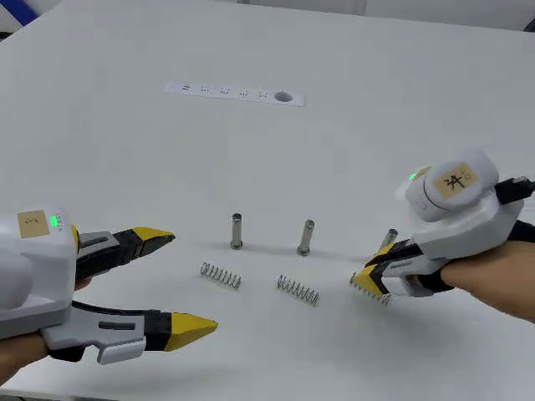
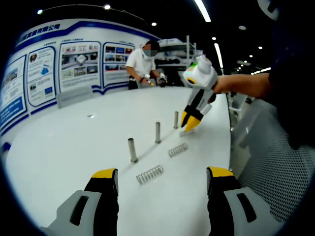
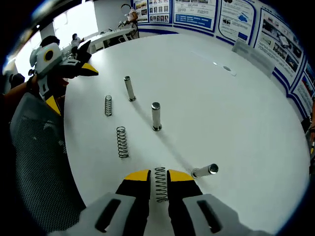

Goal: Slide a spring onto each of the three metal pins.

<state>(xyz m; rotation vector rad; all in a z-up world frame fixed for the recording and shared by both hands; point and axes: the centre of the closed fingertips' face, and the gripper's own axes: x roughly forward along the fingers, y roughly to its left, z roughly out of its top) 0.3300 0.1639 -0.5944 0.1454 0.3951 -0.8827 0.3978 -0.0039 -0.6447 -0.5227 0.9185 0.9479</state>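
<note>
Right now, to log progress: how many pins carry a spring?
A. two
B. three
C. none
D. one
C: all three pins are bare; two springs lie on the table, and the third spring sits in the right gripper.

Bright, even light falls from above on the white desk (image 1: pixel 376 100). In the left gripper view, strip lamps (image 2: pixel 203 10) glow over the desk against a dark ceiling. The pins (image 1: pixel 306 236) throw short, soft shadows on the desk, and its far side looks slightly washed out. Both gripper views bow strongly toward the desk's edges. The spring (image 3: pixel 160 184) on the desk nearest the right lens is sharp.
</note>
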